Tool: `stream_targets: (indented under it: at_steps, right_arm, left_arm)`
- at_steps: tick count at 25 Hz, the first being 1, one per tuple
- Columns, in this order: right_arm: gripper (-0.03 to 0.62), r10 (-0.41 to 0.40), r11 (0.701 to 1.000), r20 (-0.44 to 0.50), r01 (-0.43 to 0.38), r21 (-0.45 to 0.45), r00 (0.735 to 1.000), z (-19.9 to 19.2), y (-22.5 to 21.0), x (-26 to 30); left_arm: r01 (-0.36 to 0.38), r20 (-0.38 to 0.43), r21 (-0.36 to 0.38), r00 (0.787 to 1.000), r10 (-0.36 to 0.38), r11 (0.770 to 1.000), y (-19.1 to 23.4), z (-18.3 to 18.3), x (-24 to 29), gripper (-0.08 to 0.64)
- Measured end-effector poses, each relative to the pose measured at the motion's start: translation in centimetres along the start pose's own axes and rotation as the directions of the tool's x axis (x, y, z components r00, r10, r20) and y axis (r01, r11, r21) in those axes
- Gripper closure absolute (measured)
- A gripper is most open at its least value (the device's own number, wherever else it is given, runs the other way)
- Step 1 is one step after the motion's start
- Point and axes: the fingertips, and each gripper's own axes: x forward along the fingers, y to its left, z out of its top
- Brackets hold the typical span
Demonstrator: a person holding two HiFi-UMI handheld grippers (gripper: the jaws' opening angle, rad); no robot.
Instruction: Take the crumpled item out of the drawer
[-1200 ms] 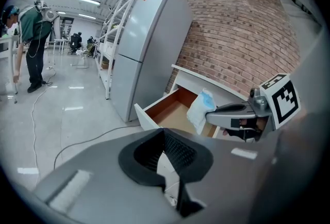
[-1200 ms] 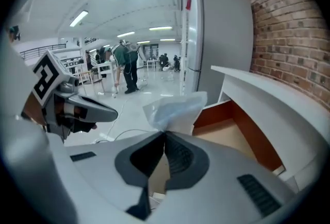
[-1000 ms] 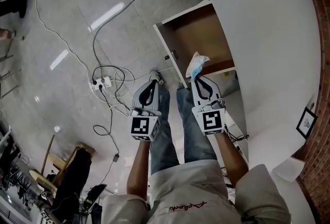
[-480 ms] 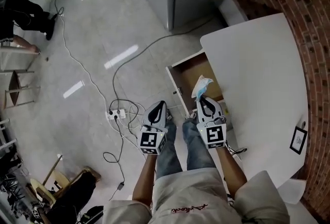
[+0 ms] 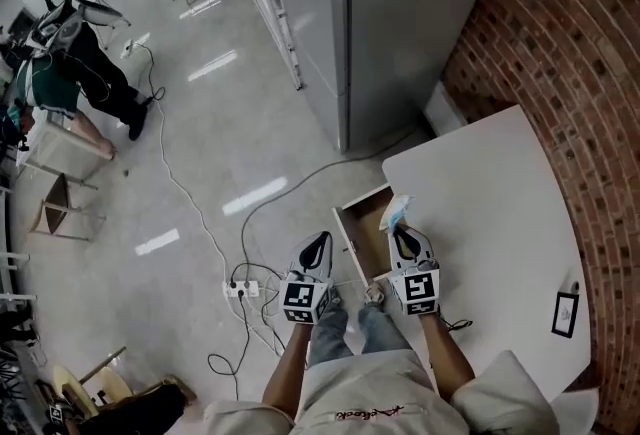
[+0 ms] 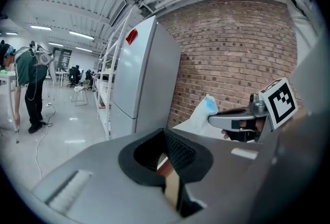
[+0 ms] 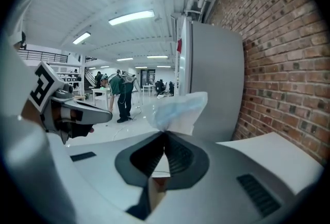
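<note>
On the floor at the left a power strip [image 5: 240, 290] lies among loose cables, near the person's feet. A step back there could snag a cable. The left hand-held gripper [image 5: 318, 243] hangs in the air with its jaws pressed together on nothing. Just to its right the drawer [image 5: 366, 225] stands open under the edge of the white worktop [image 5: 490, 213], its brown inside bare as far as can be seen. The right hand-held gripper [image 5: 402, 231] is above it, jaws pinching the crumpled item [image 5: 397, 212], a thin white sheet tinged blue. The item is clear of the drawer, so the task looks nearly done. Only a narrow corner sits between the pads while the rest fans out free. I judge that a quick swing could pull it loose or tear it, dropping it back into the drawer or onto the floor.
</note>
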Motion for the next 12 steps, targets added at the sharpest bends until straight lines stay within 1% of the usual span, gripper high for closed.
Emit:
stream_targets:
  at_steps: [2,6,9,12]
  right_arm:
    - [0.580,0.000,1.000,0.014,0.000,-0.004,1.000,0.9,-0.6,-0.3]
    - [0.580,-0.009,1.000,0.019,0.009,0.000,1.000,2.7,-1.0,-1.9]
    - [0.579,-0.012,1.000,0.047,0.012,-0.001,0.999,4.9,-1.3,-2.5]
    - [0.579,-0.017,1.000,0.070,0.018,-0.004,0.997,6.2,-1.9,-2.9]
  left_arm:
    - [-0.004,0.020,0.005,1.000,0.004,1.000,-0.3,1.5,0.0,0.551]
    - [-0.009,0.034,0.001,0.999,0.009,1.000,-1.2,3.6,-1.2,0.551]
    - [-0.020,0.050,0.002,0.999,0.020,1.000,-1.2,5.3,-1.8,0.551]
    - [-0.022,0.075,0.008,0.997,0.022,1.000,-1.5,7.0,-2.0,0.551]
